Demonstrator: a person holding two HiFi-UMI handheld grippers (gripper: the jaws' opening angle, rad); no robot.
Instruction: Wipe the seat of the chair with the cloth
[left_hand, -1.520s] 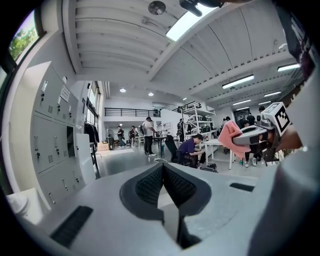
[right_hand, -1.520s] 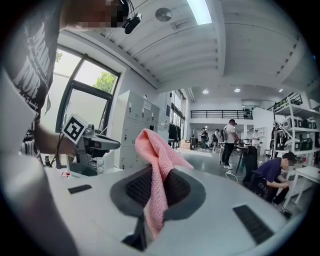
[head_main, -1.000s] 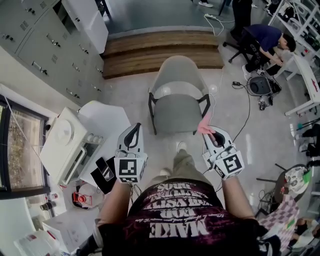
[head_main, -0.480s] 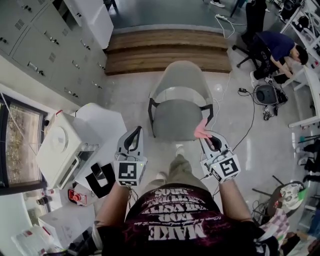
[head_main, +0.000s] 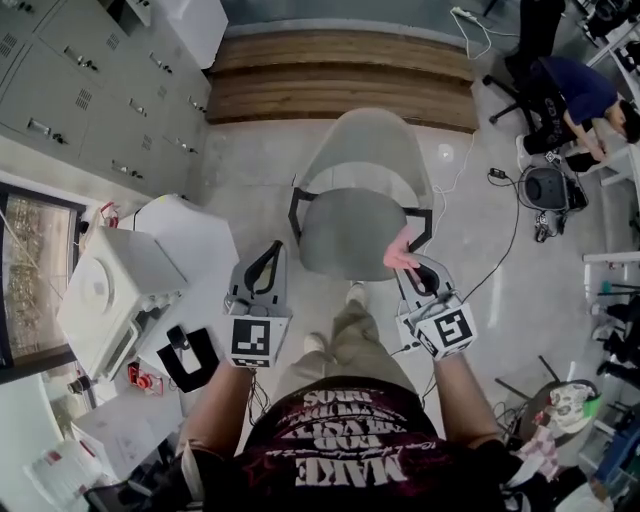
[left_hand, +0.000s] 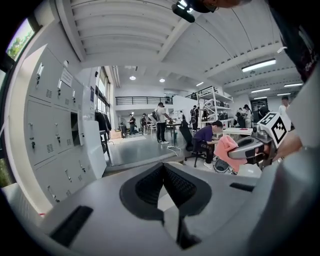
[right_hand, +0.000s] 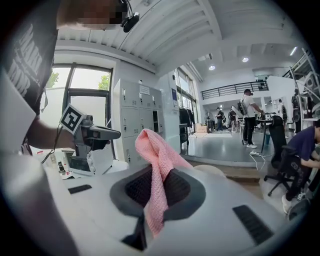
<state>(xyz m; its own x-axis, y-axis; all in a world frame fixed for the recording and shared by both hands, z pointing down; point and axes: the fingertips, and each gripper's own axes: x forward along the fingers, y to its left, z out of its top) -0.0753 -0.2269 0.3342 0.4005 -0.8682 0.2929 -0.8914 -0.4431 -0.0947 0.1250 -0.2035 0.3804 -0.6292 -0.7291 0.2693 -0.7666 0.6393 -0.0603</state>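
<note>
Head view: jaws of the right gripper clamp the pink cloth near the chair seat's front edge. Jaws of the left gripper are together, empty.

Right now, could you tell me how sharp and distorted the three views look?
Head view: evenly lit, sharp, chair plain. Left gripper view: strong fisheye bend, black corners. Right gripper view: same bend, cloth sharp, window bright.

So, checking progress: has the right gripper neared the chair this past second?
Yes, slightly forward-left: the cloth in the right gripper now lies further over the front-right edge of the seat.
</note>
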